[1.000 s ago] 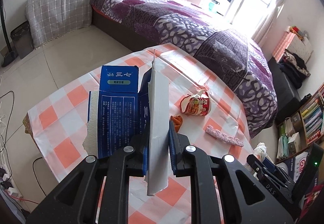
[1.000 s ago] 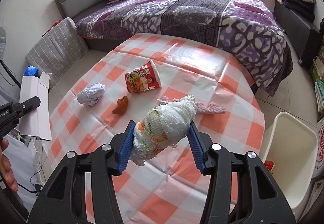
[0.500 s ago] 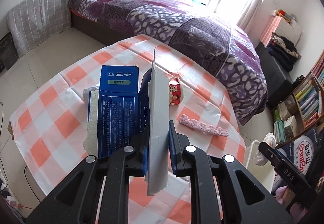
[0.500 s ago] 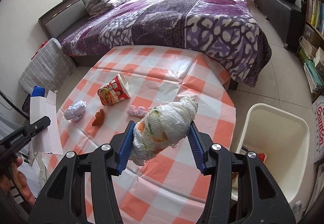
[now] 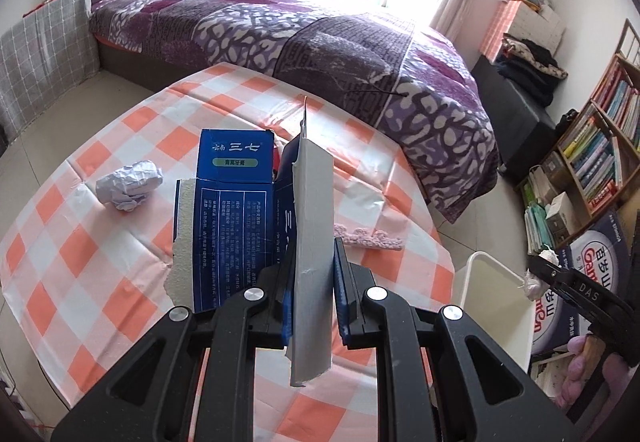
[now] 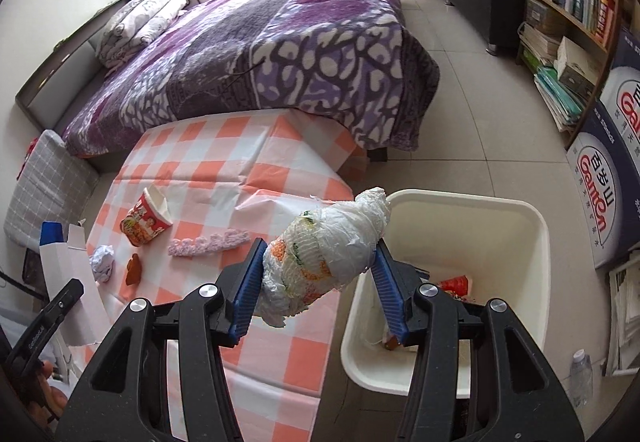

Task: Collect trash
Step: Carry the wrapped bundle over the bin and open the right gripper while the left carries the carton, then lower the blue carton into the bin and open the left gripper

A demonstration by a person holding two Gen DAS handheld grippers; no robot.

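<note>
My left gripper is shut on a flattened blue toothpaste carton, held above the checked table. My right gripper is shut on a crumpled white plastic bag, held over the table's edge next to the white trash bin, which holds some trash. On the table lie a crumpled paper ball, a red noodle cup, a pink crocheted strip and a small orange scrap. The bin also shows in the left wrist view.
A bed with a purple quilt stands behind the table. A bookshelf and printed boxes line the right wall. A grey checked cushion is at the left. A water bottle stands on the floor by the bin.
Both grippers have swung right toward the bin while keeping their loads. The right gripper now holds the bag beside the bin's rim; the bin's inside has come into view.
</note>
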